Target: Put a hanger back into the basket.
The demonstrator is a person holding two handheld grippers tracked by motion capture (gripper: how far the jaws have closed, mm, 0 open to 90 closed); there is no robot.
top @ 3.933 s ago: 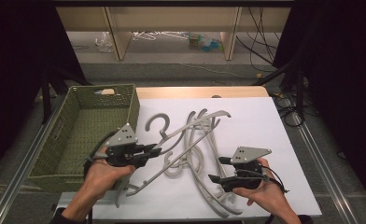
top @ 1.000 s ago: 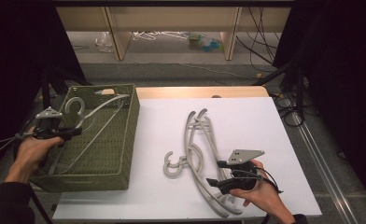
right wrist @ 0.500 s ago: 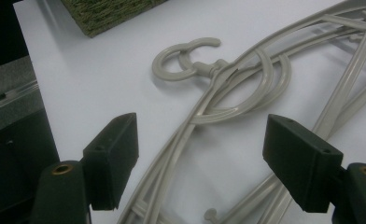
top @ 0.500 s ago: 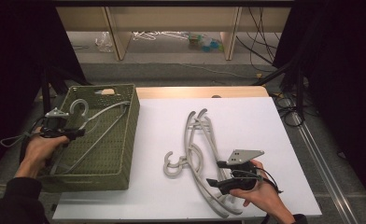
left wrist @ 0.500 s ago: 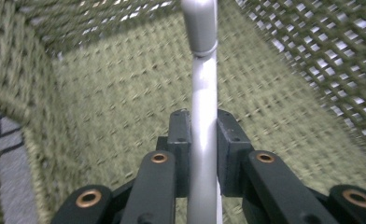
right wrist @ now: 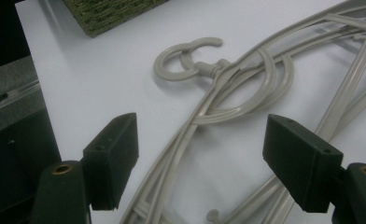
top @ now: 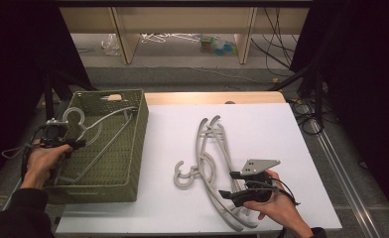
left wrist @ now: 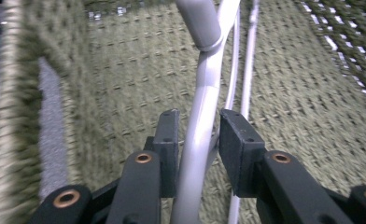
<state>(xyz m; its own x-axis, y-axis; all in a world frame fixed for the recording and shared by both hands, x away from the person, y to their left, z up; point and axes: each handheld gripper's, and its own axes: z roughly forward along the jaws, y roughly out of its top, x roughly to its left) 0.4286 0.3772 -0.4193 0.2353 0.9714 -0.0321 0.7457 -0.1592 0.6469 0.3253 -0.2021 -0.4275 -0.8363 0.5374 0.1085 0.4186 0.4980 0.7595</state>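
No legible writing. Left hand-held gripper jaws just opening, loose around grey plastic hanger inside green woven basket; right hand-held gripper jaws apart over grey hangers.

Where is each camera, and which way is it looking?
High view: sits above the table, looking forward and down; both forearms and hands enter from below.
Left gripper view: rides the left tool, looking into the green basket; its jaws have just been opening, pads off the grey hanger between them.
Right gripper view: rides the right tool, open over the hanger pile.
Shared: high and left views show the basket.
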